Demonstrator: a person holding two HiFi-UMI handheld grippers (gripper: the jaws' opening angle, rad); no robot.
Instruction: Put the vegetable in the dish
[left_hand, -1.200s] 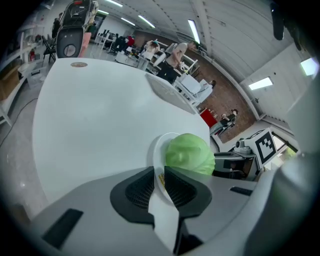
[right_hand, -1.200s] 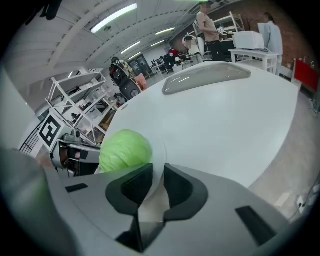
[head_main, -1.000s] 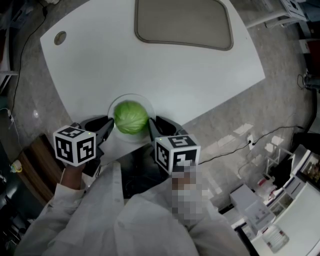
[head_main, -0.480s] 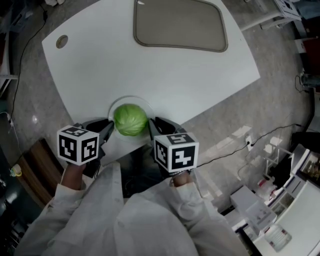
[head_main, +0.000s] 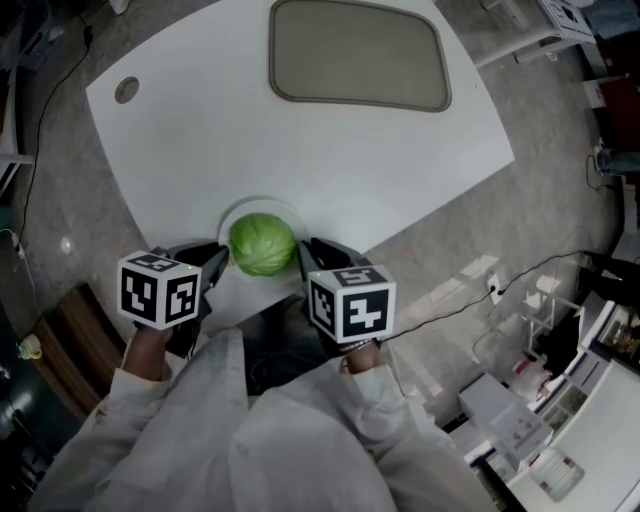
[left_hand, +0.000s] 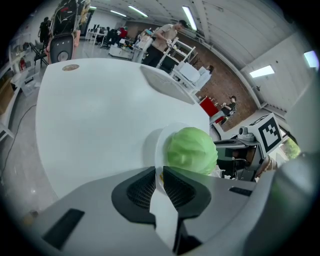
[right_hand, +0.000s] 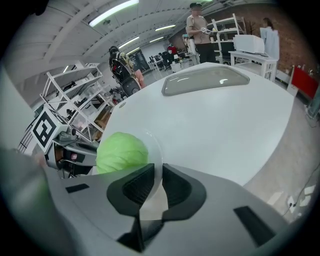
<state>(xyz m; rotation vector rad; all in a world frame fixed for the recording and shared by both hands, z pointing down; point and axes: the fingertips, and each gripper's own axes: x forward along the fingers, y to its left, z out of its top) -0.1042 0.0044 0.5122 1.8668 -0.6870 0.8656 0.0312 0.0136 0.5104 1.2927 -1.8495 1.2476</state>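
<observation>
A pale green cabbage (head_main: 262, 243) sits in a shallow clear dish (head_main: 240, 208) at the near edge of the white table (head_main: 300, 150). My left gripper (head_main: 218, 262) is at the dish's left side and my right gripper (head_main: 305, 258) at its right side. Both pairs of jaws have just been closing, each with the dish's rim between them. In the left gripper view the rim (left_hand: 158, 145) runs into the narrow slot of the left gripper (left_hand: 159, 181), with the cabbage (left_hand: 191, 151) just beyond. In the right gripper view the right gripper (right_hand: 157, 182) pinches the rim (right_hand: 158, 150) beside the cabbage (right_hand: 121, 152).
A grey rounded tray (head_main: 358, 55) lies at the table's far side and a small round cap (head_main: 126, 90) at its far left corner. Cables (head_main: 520, 275) run over the floor to the right. A person (right_hand: 200, 30) stands by shelves beyond the table.
Both grippers stay at the dish's two sides and their jaws have narrowed on the rim. The cabbage and dish have not shifted on the table.
</observation>
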